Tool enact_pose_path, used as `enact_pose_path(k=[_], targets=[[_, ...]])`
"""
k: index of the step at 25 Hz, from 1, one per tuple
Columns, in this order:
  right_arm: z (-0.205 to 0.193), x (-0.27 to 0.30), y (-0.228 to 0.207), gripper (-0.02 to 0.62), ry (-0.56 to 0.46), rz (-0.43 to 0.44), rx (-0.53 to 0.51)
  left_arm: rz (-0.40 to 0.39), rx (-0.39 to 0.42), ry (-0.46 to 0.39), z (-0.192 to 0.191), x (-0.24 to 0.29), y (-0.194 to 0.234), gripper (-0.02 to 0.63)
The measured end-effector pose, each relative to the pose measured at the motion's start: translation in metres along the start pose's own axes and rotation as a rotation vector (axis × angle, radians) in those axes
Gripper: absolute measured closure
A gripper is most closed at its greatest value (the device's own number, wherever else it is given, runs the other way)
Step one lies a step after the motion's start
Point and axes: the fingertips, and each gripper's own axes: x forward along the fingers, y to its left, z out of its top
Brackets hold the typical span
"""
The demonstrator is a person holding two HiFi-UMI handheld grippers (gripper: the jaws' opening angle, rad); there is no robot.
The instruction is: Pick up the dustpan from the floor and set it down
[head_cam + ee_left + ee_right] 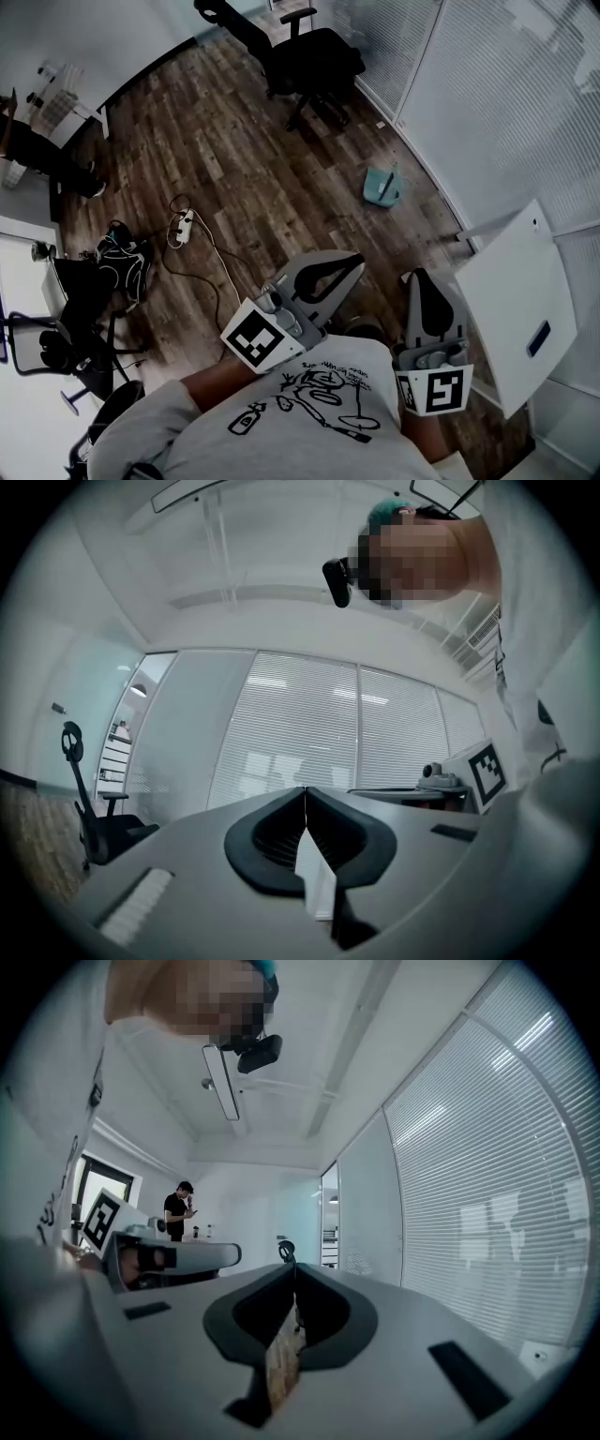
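On the dark plank floor (234, 141) of an office, a teal dustpan (382, 186) lay close to the foot of the blind-covered glass wall (487, 103), well apart from both grippers and with nothing touching it. The person, in a grey printed T-shirt (309, 412), held the left gripper (354, 260) and the right gripper (419, 275) out in front of the chest, side by side and apart from each other. Each pointed roughly towards the dustpan's end of the room. The left claw was closed, its two jaws meeting at the tips with nothing between them. The right claw was likewise closed and empty. A white panel (516, 314) stood just beside the right gripper. A black office chair (314, 58) was parked beyond the dustpan, near the same wall. A white power strip (180, 225) with its trailing cable and a dark backpack (122, 261) lay on the floor to the left. Another person in dark clothes (178, 1211) stood at the far end of the room
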Motion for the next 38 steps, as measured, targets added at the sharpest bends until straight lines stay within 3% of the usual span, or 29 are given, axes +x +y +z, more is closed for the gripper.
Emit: enact_pose_path(k=[6, 16, 22, 38], targets=[[-0.007, 0.018, 0.019, 0.589, 0.013, 0.011, 0.004, 0.014, -0.023, 0.022, -0.012, -0.013, 0.023, 0.604], [-0.019, 0.049, -0.015, 0.589, 0.020, 0.004, 0.009, 0.019, -0.020, 0.014, -0.015, 0.020, 0.046, 0.604], [-0.020, 0.069, -0.056, 0.589, 0.015, 0.007, 0.011, 0.016, -0.012, 0.034, -0.020, 0.066, 0.058, 0.604], [-0.023, 0.123, -0.220, 0.589, -0.002, 0.055, 0.010, 0.064, 0.019, 0.026, -0.023, 0.235, 0.087, 0.604]])
